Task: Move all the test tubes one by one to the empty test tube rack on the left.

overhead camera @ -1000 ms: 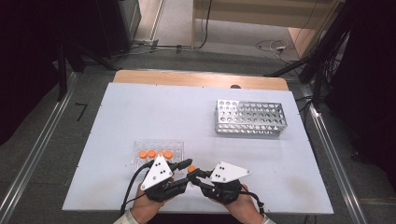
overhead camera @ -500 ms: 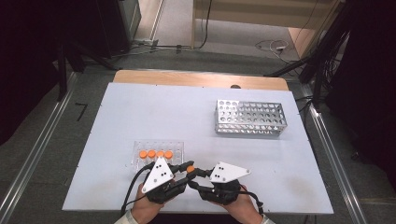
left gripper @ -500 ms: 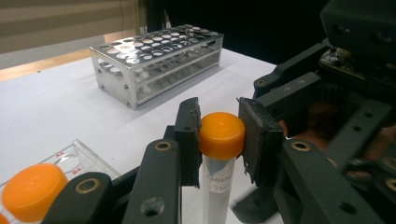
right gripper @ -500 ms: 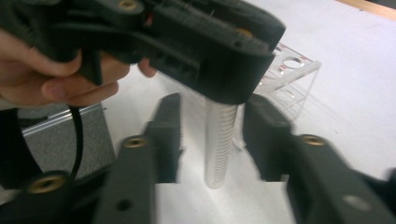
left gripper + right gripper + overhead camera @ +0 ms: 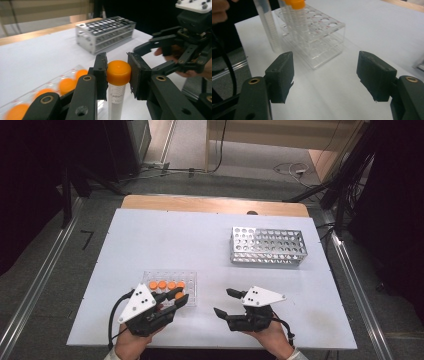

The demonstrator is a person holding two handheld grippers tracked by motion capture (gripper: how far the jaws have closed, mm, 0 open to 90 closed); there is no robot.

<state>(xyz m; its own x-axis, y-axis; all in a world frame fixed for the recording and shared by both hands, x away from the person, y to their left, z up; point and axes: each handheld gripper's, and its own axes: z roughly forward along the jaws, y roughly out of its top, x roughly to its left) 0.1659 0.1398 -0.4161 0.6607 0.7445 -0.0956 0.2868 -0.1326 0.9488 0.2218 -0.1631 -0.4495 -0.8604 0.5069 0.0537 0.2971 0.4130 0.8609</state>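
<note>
A second ago both tongs met over one orange-capped tube just in front of the clear rack; now they stand apart on the desk (image 5: 150,235), so the handover looks finished and the tube has passed to the left side; the next job, as I judge it, is to carry it to a rack.

The left tongs (image 5: 117,72) are pressed in on the tube (image 5: 117,100), pinching it by its orange cap (image 5: 118,72); the tube hangs upright, just beside the clear rack (image 5: 172,287) with its other orange-capped tubes (image 5: 166,285); in the high view the left tongs (image 5: 179,297) sit at that rack's near right corner.

The right tongs (image 5: 325,75) have just been opening and are spread wide, with nothing between them but bare desk; in the high view the right tongs (image 5: 224,302) are well clear of the tube; the metal rack (image 5: 267,245) stands farther back, untouched.
</note>
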